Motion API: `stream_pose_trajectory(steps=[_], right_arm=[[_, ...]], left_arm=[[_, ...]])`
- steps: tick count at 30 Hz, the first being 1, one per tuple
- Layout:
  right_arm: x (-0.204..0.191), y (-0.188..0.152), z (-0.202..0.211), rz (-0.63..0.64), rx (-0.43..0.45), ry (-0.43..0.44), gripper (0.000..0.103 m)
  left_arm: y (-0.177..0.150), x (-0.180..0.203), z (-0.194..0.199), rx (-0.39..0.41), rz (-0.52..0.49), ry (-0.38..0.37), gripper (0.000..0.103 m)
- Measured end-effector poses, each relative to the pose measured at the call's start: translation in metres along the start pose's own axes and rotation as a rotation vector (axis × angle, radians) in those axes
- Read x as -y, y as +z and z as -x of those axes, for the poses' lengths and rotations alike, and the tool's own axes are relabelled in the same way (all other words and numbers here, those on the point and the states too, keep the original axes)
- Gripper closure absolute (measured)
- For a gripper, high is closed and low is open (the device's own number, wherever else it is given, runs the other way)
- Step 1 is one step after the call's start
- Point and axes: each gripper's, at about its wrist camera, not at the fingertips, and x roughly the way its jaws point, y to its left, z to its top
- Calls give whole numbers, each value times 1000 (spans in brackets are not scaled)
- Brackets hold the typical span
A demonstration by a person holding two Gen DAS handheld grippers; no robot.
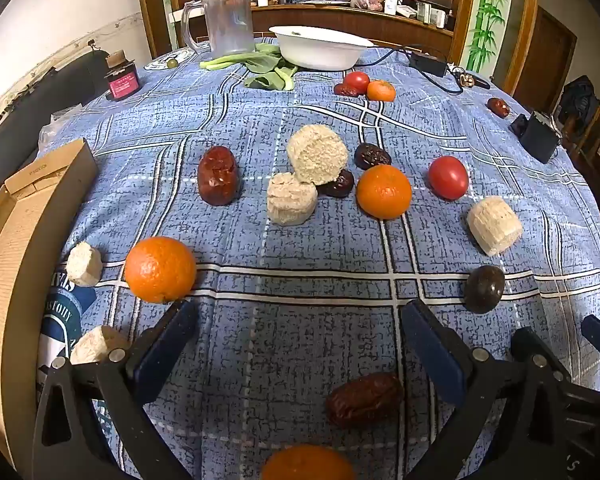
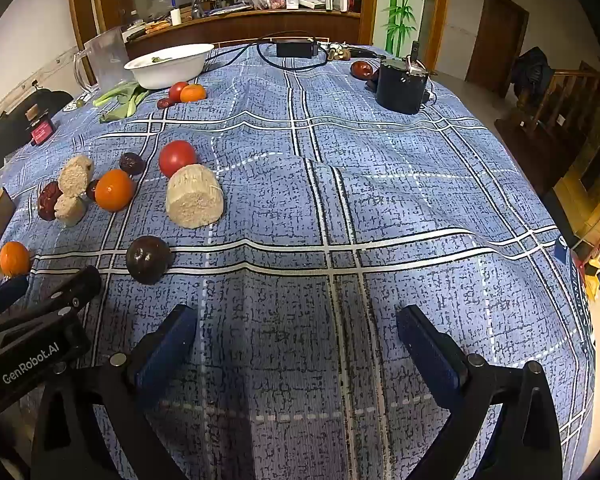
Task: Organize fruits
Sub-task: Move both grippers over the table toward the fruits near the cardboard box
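Both grippers hang tilted down over a table w/ a blue plaid tablecloth (image 2: 380, 184), jaws spread wide, nothing held. Left gripper (image 1: 296, 312): bare cloth between its tips; a red date (image 1: 364, 398) lies lower, between the finger bases, an orange (image 1: 160, 269) just beside the left fingertip, a dark round fruit (image 1: 484, 288) near the right one. Right gripper (image 2: 296, 316) is over empty cloth, well apart from the fruit. Mid-table cluster: mandarin (image 1: 384, 191), tomato (image 1: 448, 177), a big red date (image 1: 218, 181), pale cylindrical chunks (image 1: 317, 159), two of them touching. White bowl (image 1: 320, 52) & clear pitcher (image 1: 228, 18) at far edge; cardboard box (image 1: 16, 240) at left.
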Motion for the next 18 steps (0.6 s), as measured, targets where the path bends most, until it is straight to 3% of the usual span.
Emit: stream_pose_trajectory(steps=[7, 11, 13, 15, 18], right_arm=[[0, 0, 0, 6, -5, 8, 1], [-4, -1, 2, 14, -13, 5, 1], [-5, -1, 3, 15, -13, 1, 1], [-6, -2, 4, 15, -15, -1, 1], [0, 3, -1, 9, -44, -3, 1]], left_arm=[[6, 0, -3, -55, -12, -13, 0], [6, -5, -1, -124, -33, -26, 0], [5, -11, 2, -161, -25, -27, 4], [3, -17, 10, -178, -19, -27, 16], [3, -36, 34, -146, 11, -23, 18]])
